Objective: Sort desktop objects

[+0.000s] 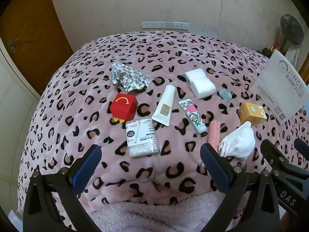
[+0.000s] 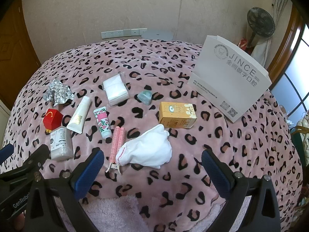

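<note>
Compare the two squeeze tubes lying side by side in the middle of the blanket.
The cream tube is plain off-white with a small gold label; the floral tube is pale green with pink flowers. The cream tube looks longer and wider. Its cap end points away from the grippers, while the floral tube's dark cap points toward them. Both lie flat on the leopard-print blanket, untouched.

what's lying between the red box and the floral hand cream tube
A white cream tube lies between the red box and the floral tube, shown in both wrist views.
</note>
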A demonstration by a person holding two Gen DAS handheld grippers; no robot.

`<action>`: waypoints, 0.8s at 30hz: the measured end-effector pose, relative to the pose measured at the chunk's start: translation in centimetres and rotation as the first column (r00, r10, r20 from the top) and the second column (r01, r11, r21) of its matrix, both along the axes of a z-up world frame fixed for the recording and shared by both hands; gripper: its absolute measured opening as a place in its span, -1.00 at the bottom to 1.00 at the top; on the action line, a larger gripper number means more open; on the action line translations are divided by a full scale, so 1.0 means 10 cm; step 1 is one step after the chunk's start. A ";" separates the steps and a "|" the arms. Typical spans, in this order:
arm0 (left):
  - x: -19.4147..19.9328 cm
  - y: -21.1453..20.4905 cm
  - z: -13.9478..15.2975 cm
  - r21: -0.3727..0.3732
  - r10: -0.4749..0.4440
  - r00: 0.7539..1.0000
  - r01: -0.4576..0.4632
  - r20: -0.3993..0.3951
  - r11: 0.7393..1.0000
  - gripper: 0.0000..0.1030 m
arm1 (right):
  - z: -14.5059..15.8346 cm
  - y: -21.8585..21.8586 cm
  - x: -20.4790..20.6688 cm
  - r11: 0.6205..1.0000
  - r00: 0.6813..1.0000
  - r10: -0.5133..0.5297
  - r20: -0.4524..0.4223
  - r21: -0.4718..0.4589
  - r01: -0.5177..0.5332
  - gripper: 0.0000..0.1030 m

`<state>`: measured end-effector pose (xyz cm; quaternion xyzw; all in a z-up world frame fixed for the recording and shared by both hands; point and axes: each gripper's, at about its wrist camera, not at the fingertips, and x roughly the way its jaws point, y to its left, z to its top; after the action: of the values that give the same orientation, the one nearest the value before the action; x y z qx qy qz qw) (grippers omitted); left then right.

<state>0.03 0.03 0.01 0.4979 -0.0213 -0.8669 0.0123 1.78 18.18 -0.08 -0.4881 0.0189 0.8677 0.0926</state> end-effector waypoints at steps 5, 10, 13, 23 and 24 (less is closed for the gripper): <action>0.01 0.01 0.00 0.005 0.000 1.000 0.000 0.009 1.000 1.00 | -0.01 0.00 0.00 1.000 1.000 0.001 0.001 0.002 -0.001 1.00; 0.00 0.00 0.00 0.003 0.003 1.000 -0.003 0.010 1.000 1.00 | 0.00 0.01 0.01 1.000 1.000 -0.001 0.001 0.000 0.001 1.00; 0.00 -0.02 0.01 0.003 0.006 1.000 -0.006 0.010 1.000 1.00 | 0.00 0.01 0.00 1.000 1.000 0.001 0.002 -0.002 -0.001 1.00; 0.01 -0.03 0.02 -0.008 0.000 1.000 0.000 0.007 1.000 0.99 | 0.00 0.01 0.01 1.000 1.000 0.002 0.004 -0.006 -0.002 1.00; 0.02 -0.03 0.02 -0.008 -0.001 1.000 0.001 0.008 1.000 0.99 | 0.00 0.01 0.01 1.000 1.000 0.001 0.005 -0.007 -0.001 1.00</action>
<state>0.20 -0.25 0.19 0.5013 -0.0252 -0.8648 0.0137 1.84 18.29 -0.11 -0.4905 0.0212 0.8664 0.0905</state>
